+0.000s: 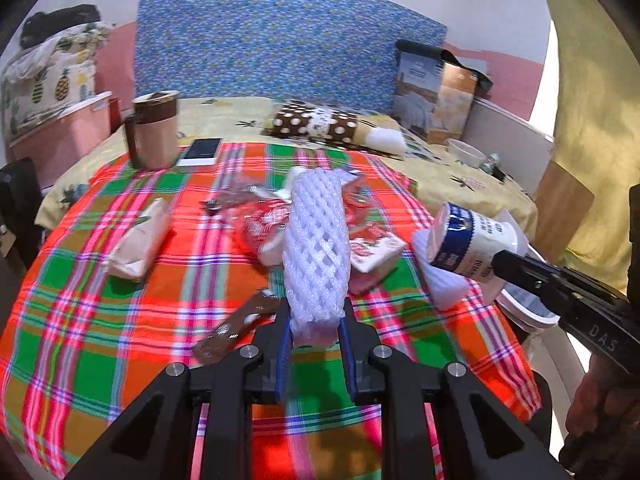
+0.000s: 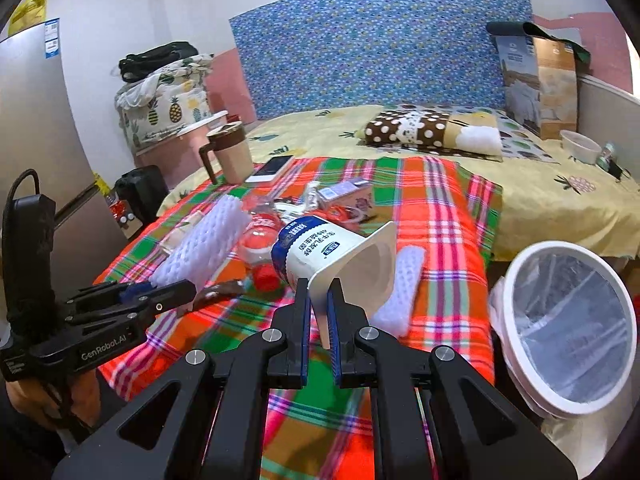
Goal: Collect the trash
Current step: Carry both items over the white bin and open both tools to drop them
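The empty yogurt cup (image 2: pixel 332 252) hangs sideways above the plaid cloth (image 2: pixel 440 208), its rim pinched in the closed right gripper (image 2: pixel 318 300), near the bag-lined white bin (image 2: pixel 568 324). The left gripper (image 1: pixel 314 320) clamps a white foam net (image 1: pixel 316 248).

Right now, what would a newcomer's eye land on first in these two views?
Probably the loud red, green and orange plaid cloth spread over the bed, littered with wrappers. Next, the two held items: the left gripper clamps a white foam fruit net mid-cloth, and the right gripper pinches the rim of a tipped yogurt cup. A white lined trash bin stands open at the cloth's right edge.
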`<control>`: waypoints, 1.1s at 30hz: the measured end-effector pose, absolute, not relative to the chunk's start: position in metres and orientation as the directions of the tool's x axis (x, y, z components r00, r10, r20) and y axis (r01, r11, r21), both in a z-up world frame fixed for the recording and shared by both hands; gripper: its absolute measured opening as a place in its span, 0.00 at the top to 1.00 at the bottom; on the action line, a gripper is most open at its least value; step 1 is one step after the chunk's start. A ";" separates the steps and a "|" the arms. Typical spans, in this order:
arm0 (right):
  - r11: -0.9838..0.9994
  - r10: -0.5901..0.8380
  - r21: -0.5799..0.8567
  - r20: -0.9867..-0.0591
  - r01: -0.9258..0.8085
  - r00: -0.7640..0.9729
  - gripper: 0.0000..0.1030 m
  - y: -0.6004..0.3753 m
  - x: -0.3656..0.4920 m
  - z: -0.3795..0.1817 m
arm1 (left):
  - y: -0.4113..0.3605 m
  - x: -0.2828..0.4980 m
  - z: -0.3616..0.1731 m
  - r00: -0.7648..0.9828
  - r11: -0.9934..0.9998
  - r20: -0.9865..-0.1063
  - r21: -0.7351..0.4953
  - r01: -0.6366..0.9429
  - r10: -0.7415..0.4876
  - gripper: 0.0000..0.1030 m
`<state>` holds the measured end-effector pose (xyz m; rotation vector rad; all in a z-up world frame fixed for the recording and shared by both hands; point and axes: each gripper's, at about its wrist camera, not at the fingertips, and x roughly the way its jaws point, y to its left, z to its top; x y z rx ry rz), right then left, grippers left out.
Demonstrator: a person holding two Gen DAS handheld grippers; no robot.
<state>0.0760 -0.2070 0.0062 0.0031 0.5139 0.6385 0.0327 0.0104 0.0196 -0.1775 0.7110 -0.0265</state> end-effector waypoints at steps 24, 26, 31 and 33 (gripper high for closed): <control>0.949 0.309 0.219 -0.515 -0.226 0.799 0.90 -0.342 0.099 -0.020 | -0.156 0.113 0.015 0.639 0.915 -0.668 -0.174 0.363 -0.381 0.79; 0.954 0.292 0.221 -0.530 -0.203 0.796 0.90 -0.348 0.102 -0.023 | -0.168 0.118 0.012 0.624 0.907 -0.676 -0.169 0.387 -0.392 0.79; 0.964 0.250 0.223 -0.569 -0.146 0.784 0.90 -0.366 0.107 -0.034 | -0.200 0.135 0.002 0.583 0.885 -0.697 -0.167 0.434 -0.417 0.79; 0.968 0.235 0.213 -0.583 -0.132 0.778 0.90 -0.371 0.109 -0.036 | -0.208 0.141 -0.003 0.571 0.881 -0.706 -0.166 0.443 -0.420 0.79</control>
